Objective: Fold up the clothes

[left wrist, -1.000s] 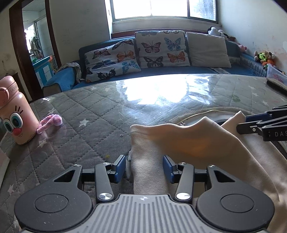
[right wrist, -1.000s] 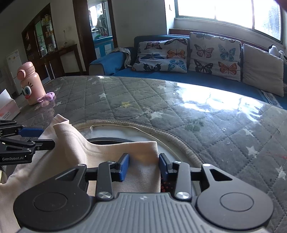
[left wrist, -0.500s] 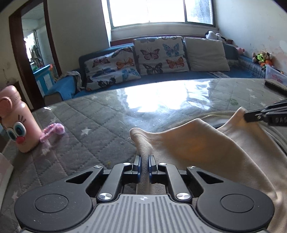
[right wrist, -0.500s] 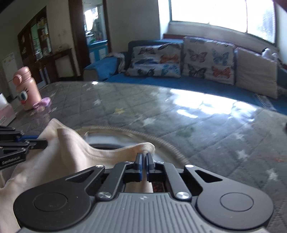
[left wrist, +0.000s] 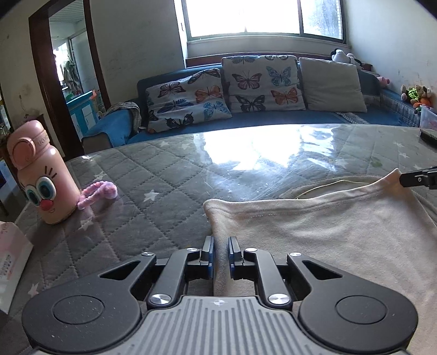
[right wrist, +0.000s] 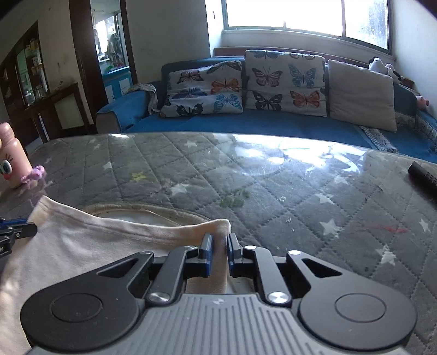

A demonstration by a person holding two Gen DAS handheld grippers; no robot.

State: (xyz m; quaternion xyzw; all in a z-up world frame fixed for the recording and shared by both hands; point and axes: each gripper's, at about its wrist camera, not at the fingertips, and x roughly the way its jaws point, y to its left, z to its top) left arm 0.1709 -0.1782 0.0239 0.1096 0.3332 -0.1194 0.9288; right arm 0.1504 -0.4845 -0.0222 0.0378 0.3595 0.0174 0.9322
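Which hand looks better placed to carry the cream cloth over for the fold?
Neither clearly: the left gripper and the right gripper each pinch one corner of the cream garment, so both likely move together.

Bright window (left wrist: 262, 16), blue sofa (left wrist: 273, 118), butterfly cushions (left wrist: 262, 82), dark wooden doorway (left wrist: 41, 82), pale walls (left wrist: 142, 41)

Hardly any writing can be read here.

The pink bottle (left wrist: 41, 174) carries raised letters on the band below its cap, too small and curved to make out. The pink-and-white carton (left wrist: 11, 262) at the left edge of the left wrist view has rows of printed characters on its side, blurred past reading. Nothing else shows legible text, numbers or brand marks.
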